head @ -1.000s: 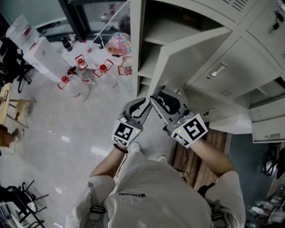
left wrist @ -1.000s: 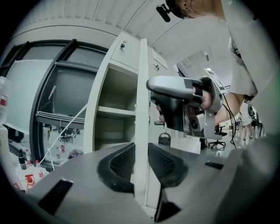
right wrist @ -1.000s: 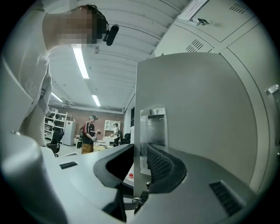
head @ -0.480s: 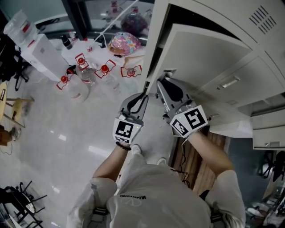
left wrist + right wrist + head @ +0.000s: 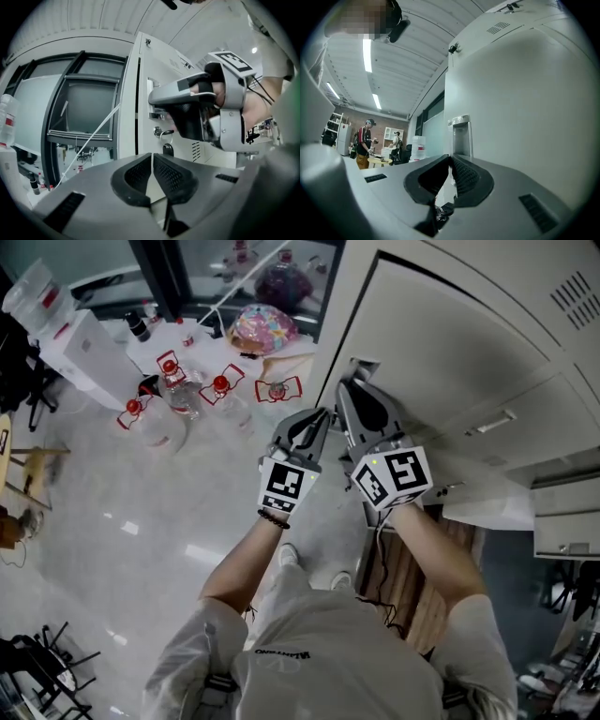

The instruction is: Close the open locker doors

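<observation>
Locker door (image 5: 450,352) of painted sheet steel, swung almost shut; a dark slit shows along its free edge. Left gripper (image 5: 319,420) and right gripper (image 5: 352,395) sit side by side at that edge, near the recessed handle (image 5: 462,133). Both pairs of fingers have just been closing and stand nearly together, with nothing between them. Door judged stiff, smooth and light on its hinges: push near the handle, no grasp needed.
</observation>
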